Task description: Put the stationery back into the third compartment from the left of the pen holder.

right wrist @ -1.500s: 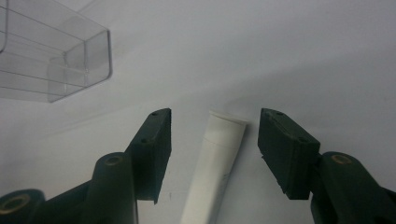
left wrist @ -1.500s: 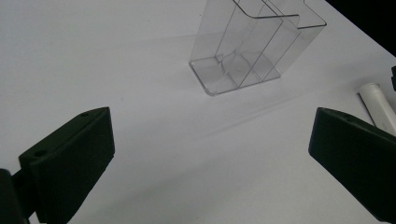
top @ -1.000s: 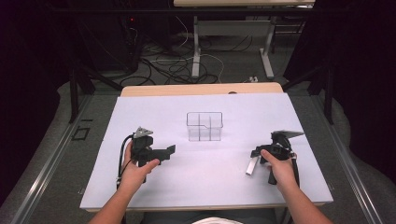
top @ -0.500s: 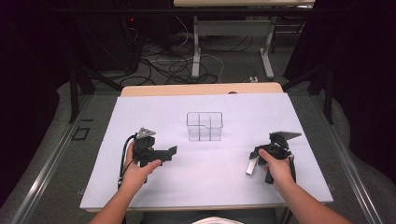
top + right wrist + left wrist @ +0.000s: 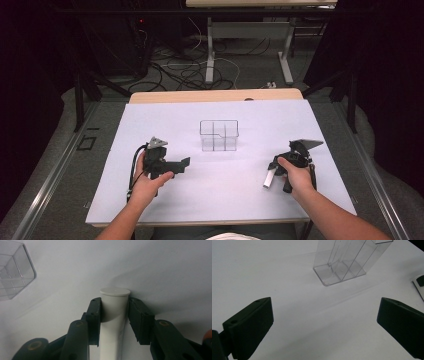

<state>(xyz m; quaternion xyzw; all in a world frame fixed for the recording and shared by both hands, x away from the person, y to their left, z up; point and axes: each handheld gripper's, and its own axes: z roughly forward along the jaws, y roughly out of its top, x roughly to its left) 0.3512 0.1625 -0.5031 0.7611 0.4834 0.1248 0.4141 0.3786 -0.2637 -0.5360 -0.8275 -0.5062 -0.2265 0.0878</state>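
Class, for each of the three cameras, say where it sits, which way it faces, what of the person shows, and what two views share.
High view: above the person's side, facing forward and down on the white table; both forearms show.
Left gripper view: rides the left gripper, jaws wide apart, facing the clear divided box.
Right gripper view: rides the right gripper, jaws clamping a white tube.
All three share the box.

A lab: white-covered table point(image 5: 150, 125), floor cables point(image 5: 185, 75), dark equipment racks point(image 5: 107, 45)
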